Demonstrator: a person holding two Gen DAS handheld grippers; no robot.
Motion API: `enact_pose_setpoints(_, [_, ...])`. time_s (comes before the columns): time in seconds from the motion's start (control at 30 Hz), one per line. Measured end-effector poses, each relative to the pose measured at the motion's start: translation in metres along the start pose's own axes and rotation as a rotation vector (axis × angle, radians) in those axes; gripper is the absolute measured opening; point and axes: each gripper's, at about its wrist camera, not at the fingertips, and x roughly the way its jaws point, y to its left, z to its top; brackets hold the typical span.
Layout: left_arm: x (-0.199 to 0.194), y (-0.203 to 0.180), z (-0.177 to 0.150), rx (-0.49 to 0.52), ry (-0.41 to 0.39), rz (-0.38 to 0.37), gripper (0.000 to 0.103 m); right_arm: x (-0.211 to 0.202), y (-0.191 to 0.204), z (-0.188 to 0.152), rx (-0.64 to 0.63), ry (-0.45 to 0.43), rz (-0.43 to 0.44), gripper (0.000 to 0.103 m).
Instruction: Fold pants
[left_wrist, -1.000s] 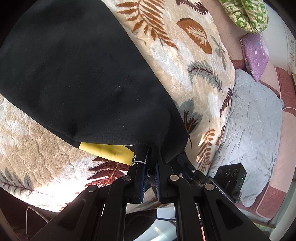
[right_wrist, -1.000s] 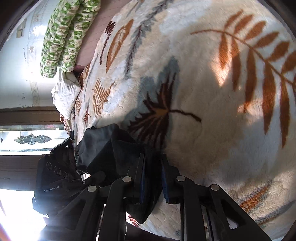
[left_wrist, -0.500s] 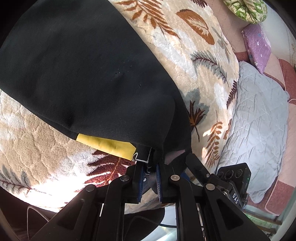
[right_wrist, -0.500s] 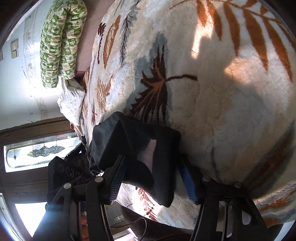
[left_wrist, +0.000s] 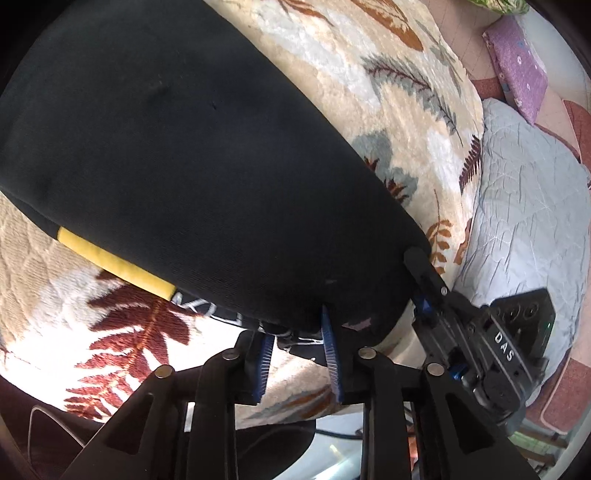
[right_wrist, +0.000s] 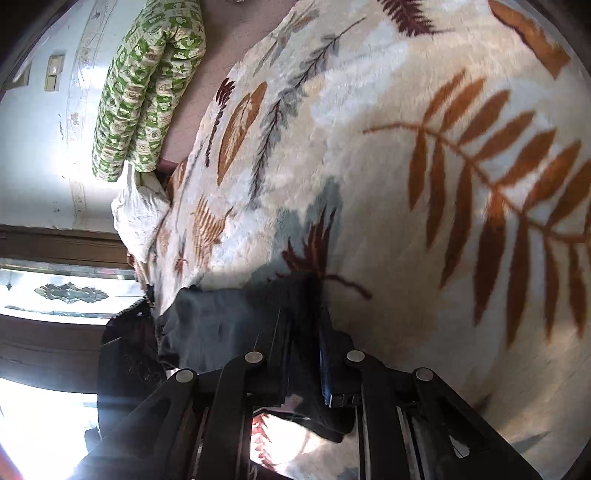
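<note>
Left wrist view gives me my left gripper with its blue pads spread apart, the black pants spread just ahead of the tips on the leaf blanket; a yellow band edges them to my left. On the right wrist view, my right gripper is clamped on a fold of pants over the blanket. A green pillow lies far ahead, to the left.

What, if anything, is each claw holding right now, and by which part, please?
Left claw: open, holding nothing. Right claw: shut on the black pants, gripping the fabric's edge.
</note>
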Motion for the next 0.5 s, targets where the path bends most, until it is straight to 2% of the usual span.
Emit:
enact_pose_setpoints(0.07, [0.005, -0.002, -0.008, -0.001, -0.01, 0.005, 0.032, 0.001, -0.006, 0.008, -0.003, 0.007, -0.056, 0.017])
enact_pose_setpoints(0.1, [0.004, -0.005, -0.011, 0.011, -0.025, 0.013, 0.033, 0.002, -0.008, 0.01, -0.001, 0.016, -0.05, 0.017])
enact_pose_setpoints(0.13, [0.004, -0.007, -0.014, 0.028, -0.032, 0.019, 0.034, 0.003, -0.01, 0.012, -0.003, 0.036, -0.02, 0.017])
enact_pose_setpoints(0.2, [0.002, -0.007, -0.017, 0.036, -0.029, 0.019, 0.038, -0.001, -0.015, 0.012, 0.013, 0.041, 0.003, 0.024])
enact_pose_setpoints(0.27, [-0.002, -0.003, -0.014, 0.024, -0.036, 0.01, 0.04, -0.002, -0.018, 0.009, 0.016, 0.062, 0.031, 0.042])
enact_pose_setpoints(0.33, [-0.006, 0.001, -0.01, 0.013, -0.054, 0.02, 0.042, -0.001, -0.019, 0.007, 0.016, 0.07, 0.041, 0.044])
enact_pose_setpoints(0.47, [-0.013, 0.004, -0.006, 0.002, -0.051, 0.014, 0.042, 0.004, -0.02, 0.001, 0.065, 0.083, 0.111, 0.058])
enact_pose_setpoints(0.5, [-0.017, 0.006, -0.006, 0.006, -0.05, 0.018, 0.042, 0.004, -0.019, -0.003, 0.068, 0.089, 0.123, 0.059])
